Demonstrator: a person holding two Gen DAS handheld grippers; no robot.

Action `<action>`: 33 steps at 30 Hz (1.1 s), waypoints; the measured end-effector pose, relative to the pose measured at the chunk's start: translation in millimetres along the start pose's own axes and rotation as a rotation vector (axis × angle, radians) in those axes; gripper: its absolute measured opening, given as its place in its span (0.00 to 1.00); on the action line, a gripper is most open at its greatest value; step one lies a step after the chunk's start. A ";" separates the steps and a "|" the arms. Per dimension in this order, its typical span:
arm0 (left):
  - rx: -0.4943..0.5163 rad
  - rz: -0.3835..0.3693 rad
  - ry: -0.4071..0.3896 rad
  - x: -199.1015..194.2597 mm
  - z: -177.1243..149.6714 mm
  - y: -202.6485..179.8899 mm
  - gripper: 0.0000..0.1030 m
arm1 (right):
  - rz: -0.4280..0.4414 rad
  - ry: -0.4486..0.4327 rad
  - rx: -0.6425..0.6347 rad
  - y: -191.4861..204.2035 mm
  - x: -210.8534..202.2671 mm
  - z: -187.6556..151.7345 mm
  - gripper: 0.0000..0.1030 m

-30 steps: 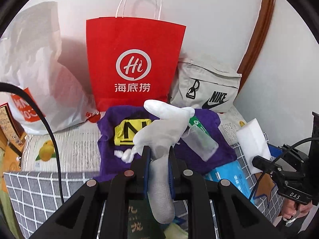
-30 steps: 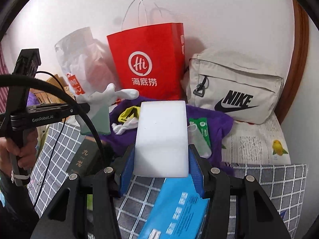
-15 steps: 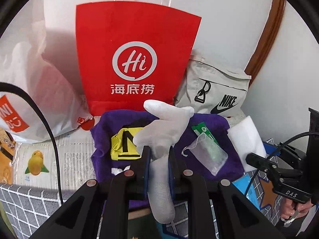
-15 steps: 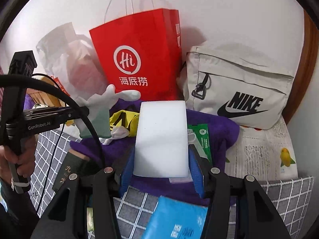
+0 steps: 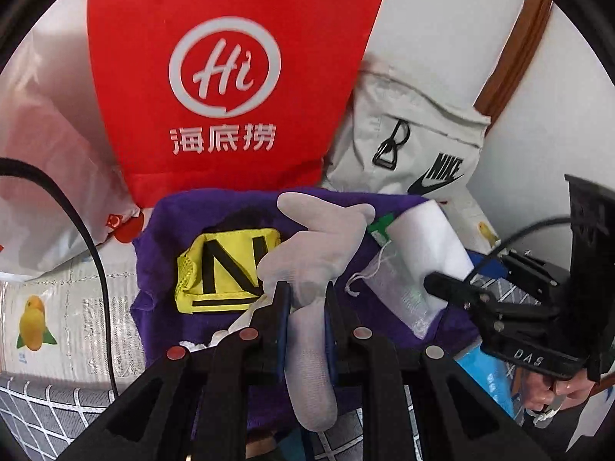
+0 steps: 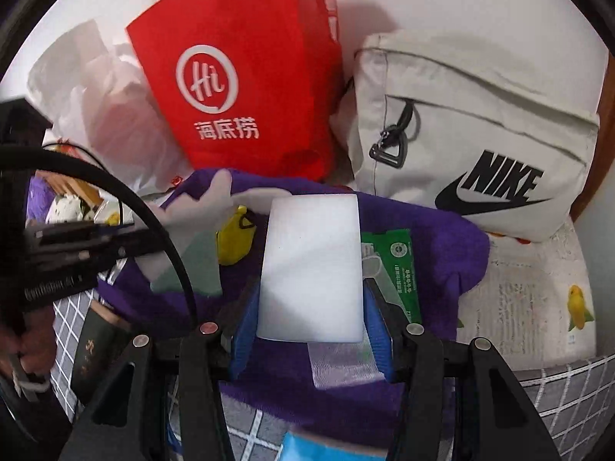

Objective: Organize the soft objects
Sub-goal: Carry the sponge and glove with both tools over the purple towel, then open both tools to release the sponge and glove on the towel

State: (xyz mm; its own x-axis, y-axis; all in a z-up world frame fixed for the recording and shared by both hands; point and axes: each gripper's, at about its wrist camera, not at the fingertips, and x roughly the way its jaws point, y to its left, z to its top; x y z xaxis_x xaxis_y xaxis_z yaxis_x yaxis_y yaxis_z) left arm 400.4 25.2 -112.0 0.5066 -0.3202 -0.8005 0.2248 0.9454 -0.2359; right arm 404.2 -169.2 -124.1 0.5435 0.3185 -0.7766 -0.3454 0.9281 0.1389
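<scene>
Now both tongs are loaded: the left tongs [image 5: 303, 292] pinch a glove [image 5: 315, 238], the right tongs [image 6: 311, 307] clamp a sponge [image 6: 311, 265], both above the purple cloth [image 6: 442, 253]. Lower each onto the cloth beside the yellow pouch [image 5: 226, 269] before letting go.

Purple towel [image 6: 442, 253] on grey checked cover [image 5: 46, 407], red bag [image 5: 230, 77] behind.

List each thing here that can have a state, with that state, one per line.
left gripper: shut on the white glove.
white glove: clamped, fingers splayed above the jaws.
right gripper: shut on the white sponge.
white sponge: held flat between the blue pads.
purple towel: spread out, crumpled.
red paper bag: upright against the wall.
beige backpack: front pocket zipped shut.
mesh pouch: lying on the towel.
</scene>
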 end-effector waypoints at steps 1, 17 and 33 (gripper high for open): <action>-0.003 0.005 0.012 4.8 0.0 0.7 0.15 | 0.005 0.010 0.007 -0.7 4.7 0.7 0.49; 0.010 0.002 0.081 37.6 -4.5 4.6 0.15 | -0.023 0.118 -0.057 13.6 54.2 -6.4 0.49; 0.034 0.049 0.099 50.9 -9.3 13.7 0.70 | -0.003 0.195 0.018 1.9 80.1 -13.2 0.60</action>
State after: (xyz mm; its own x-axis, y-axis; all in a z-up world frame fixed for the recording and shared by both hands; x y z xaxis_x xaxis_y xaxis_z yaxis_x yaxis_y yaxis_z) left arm 421.6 22.4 -161.0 0.4331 -0.2640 -0.8618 0.2307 0.9568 -0.1772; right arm 437.0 -144.4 -194.1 0.3850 0.2740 -0.8813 -0.3292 0.9329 0.1462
